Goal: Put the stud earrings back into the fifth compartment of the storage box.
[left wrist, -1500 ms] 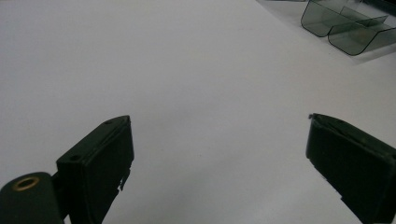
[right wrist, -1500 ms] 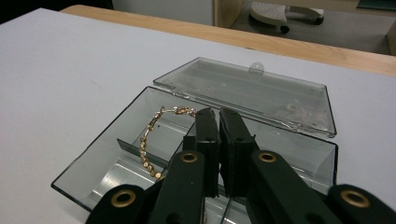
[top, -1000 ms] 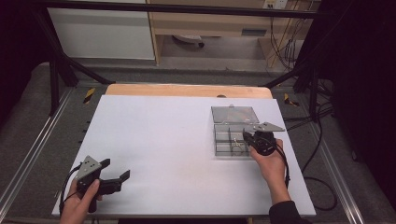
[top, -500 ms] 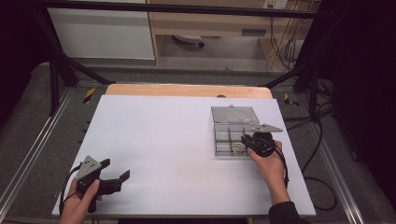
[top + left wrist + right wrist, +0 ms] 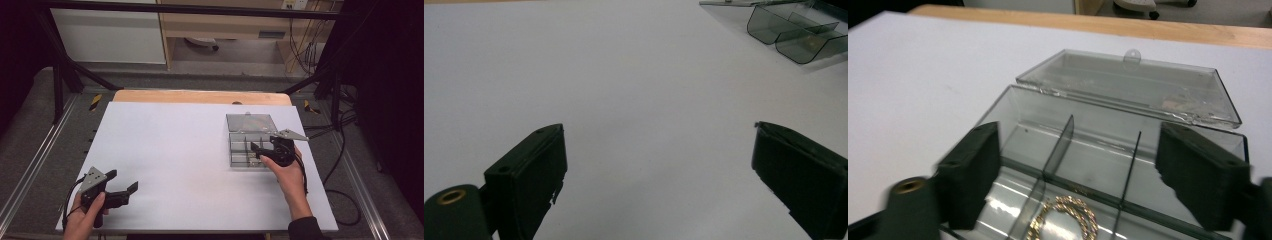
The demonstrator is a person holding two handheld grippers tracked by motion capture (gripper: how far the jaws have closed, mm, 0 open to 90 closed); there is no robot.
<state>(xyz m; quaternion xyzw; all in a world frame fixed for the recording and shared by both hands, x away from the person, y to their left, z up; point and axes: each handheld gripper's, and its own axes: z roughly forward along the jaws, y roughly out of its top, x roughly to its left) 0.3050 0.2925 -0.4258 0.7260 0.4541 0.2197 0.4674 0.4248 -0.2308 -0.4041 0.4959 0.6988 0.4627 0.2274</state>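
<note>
1. Two grippers: right gripper (image 5: pixel 256 151) over the clear compartment box (image 5: pixel 1108 165), jaws just opened wide, holding nothing; gold chain (image 5: pixel 1065 216) lies in the compartment below, between them.
2. Left gripper (image 5: pixel 656 175) gapes empty; box well ahead.

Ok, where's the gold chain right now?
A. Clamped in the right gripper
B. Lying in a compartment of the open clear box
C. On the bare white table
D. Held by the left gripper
B: in the right gripper view the gold chain lies on the floor of a compartment of the clear box, between the dividers, with the right gripper open above it.
</note>
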